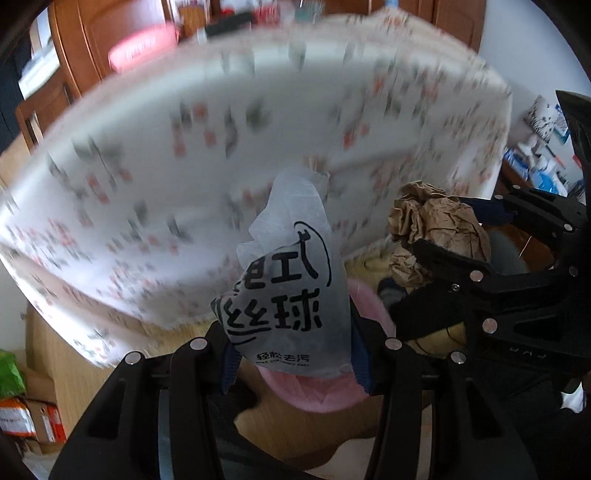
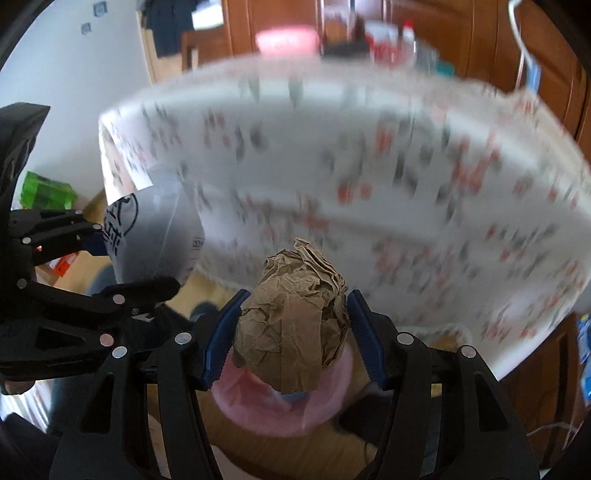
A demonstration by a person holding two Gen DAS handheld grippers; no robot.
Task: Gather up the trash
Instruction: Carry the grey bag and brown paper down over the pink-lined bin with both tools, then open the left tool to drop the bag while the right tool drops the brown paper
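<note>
My left gripper (image 1: 291,354) is shut on a frosted plastic packet (image 1: 291,288) with black printed characters, which sticks up between the blue pads. My right gripper (image 2: 293,332) is shut on a crumpled ball of brown paper (image 2: 295,325). In the left wrist view the right gripper (image 1: 454,240) shows at the right with the brown paper ball (image 1: 432,225) in it. In the right wrist view the left gripper (image 2: 110,258) shows at the left with the packet (image 2: 155,236). A pink round bin (image 2: 280,402) lies on the floor directly below both grippers (image 1: 314,391).
A table under a white cloth with red and dark print (image 1: 221,147) fills the upper view, its edge hanging close ahead. Wooden floor (image 1: 66,354) lies below. Boxes and a green bag (image 1: 11,373) sit at the far left. Wooden cabinets (image 2: 461,33) stand behind.
</note>
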